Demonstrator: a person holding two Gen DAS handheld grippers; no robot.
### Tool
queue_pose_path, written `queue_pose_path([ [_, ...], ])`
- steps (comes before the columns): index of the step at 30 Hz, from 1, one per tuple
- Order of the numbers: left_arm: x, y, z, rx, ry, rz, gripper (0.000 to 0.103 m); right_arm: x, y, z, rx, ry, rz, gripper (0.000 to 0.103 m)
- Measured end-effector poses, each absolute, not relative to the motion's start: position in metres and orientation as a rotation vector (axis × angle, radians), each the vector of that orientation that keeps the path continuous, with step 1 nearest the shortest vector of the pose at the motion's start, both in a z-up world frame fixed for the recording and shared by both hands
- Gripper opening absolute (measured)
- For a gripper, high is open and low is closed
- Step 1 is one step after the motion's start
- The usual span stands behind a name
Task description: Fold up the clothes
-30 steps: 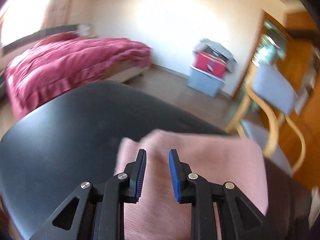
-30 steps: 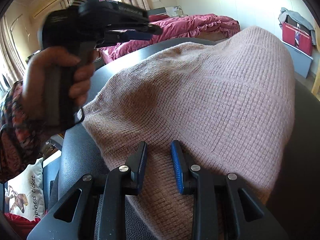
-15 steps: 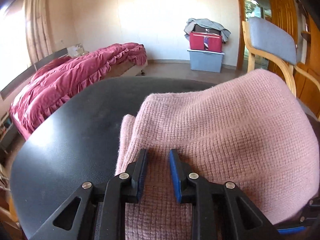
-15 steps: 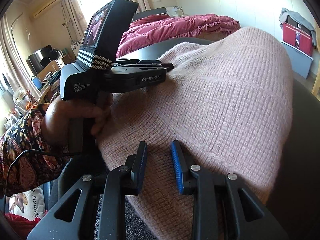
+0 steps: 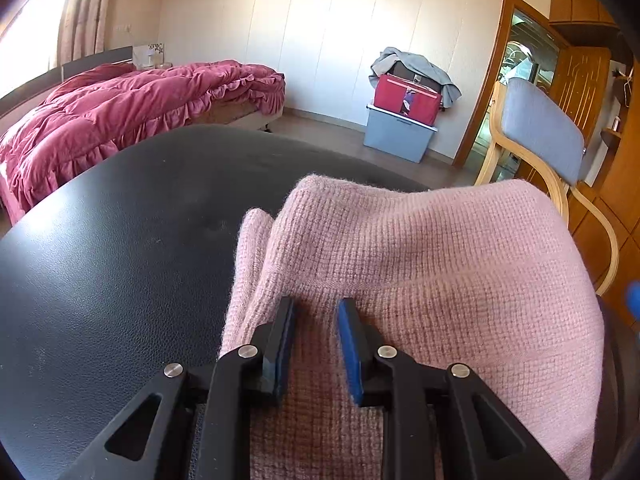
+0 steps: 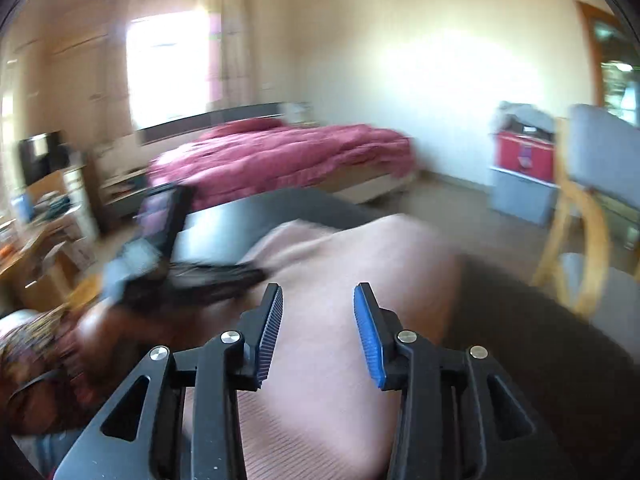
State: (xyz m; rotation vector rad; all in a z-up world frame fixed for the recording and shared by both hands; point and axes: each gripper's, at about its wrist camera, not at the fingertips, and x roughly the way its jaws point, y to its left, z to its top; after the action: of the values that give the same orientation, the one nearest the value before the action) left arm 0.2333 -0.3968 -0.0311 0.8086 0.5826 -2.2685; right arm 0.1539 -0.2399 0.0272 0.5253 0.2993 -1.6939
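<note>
A pink knitted sweater (image 5: 420, 264) lies folded on a black leather-covered table (image 5: 112, 248). My left gripper (image 5: 316, 312) rests low on the sweater's near left edge, its jaws slightly apart with knit fabric between them. In the blurred right wrist view the sweater (image 6: 352, 280) lies below my right gripper (image 6: 318, 300), which is open and empty above it. The left gripper (image 6: 240, 276) shows there at the sweater's left edge, held by a hand.
A bed with a red quilt (image 5: 132, 108) stands beyond the table. A wooden chair with grey cushions (image 5: 540, 136) is at the right. A red bag on a grey box (image 5: 404, 120) stands by the far wall.
My right gripper has opened wider and lifted up and back from the sweater. My left gripper has come down onto the sweater's left edge and stayed there.
</note>
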Motion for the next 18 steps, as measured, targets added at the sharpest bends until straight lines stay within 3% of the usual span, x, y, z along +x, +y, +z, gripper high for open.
queue_pose_path([
  [6,0.239,-0.406,-0.034,0.789,0.628,-2.276,0.023,0.109,-0.287,0.008,0.623,0.299,-1.773,0.037],
  [9,0.241,-0.408,-0.035,0.775,0.653,-2.263,0.021,0.088,-0.304,-0.008,0.662,0.298,-1.851,0.026],
  [18,0.245,-0.406,-0.036,0.758,0.639,-2.224,0.018,0.092,-0.300,-0.011,0.631,0.327,-1.889,0.026],
])
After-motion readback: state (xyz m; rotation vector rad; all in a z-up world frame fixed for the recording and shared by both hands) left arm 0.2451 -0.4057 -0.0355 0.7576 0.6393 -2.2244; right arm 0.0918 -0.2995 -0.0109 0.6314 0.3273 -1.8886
